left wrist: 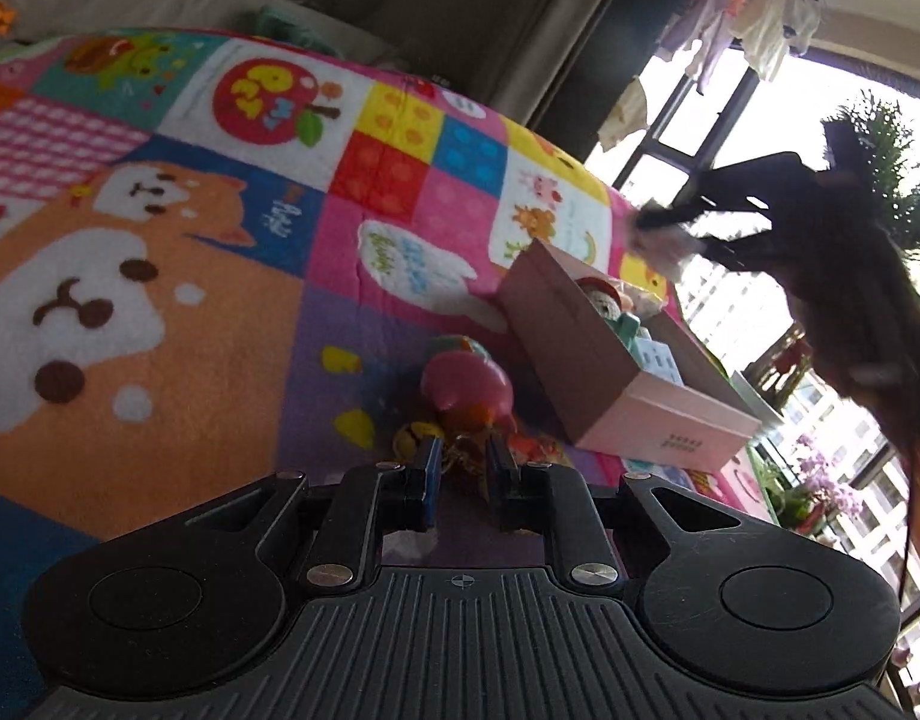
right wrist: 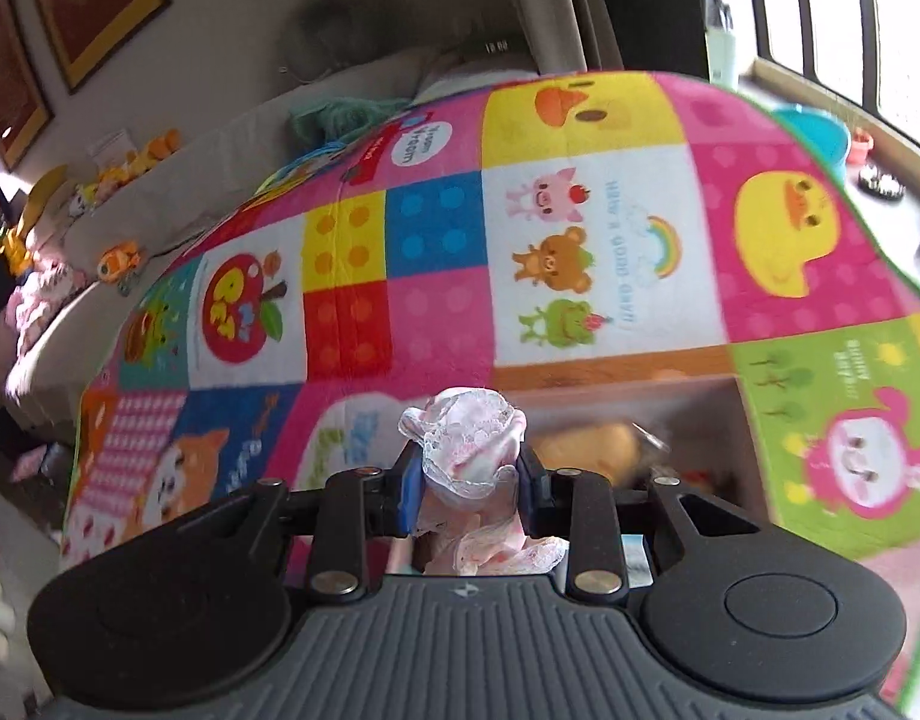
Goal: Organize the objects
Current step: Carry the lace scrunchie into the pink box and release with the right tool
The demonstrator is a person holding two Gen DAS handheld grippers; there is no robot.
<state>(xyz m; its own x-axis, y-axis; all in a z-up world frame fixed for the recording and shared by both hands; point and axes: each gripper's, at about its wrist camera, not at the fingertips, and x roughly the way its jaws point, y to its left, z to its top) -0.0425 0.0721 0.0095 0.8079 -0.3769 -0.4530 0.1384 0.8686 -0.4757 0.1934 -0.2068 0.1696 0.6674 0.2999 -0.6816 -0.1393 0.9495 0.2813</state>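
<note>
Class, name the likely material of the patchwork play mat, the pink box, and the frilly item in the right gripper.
Play mat: fuzzy fleece-like fabric, matte, soft pile.
Pink box: probably cardboard, smooth matte, crisp flat walls.
Frilly item in the right gripper: thin lace-edged cloth, white-pink, crumpled.

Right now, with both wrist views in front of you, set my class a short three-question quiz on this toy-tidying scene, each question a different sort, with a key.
1. True or false: the right gripper is shut on a lacy white-and-pink cloth.
2. Multiple choice: where does the pink box stand? A) on the colourful blanket; B) on a wooden shelf; C) on the window sill.
3. Fill in: the loose toys by the left gripper lie ______ the box, not in it.

Key
1. True.
2. A.
3. Beside; a few other toys already sit inside.
</note>
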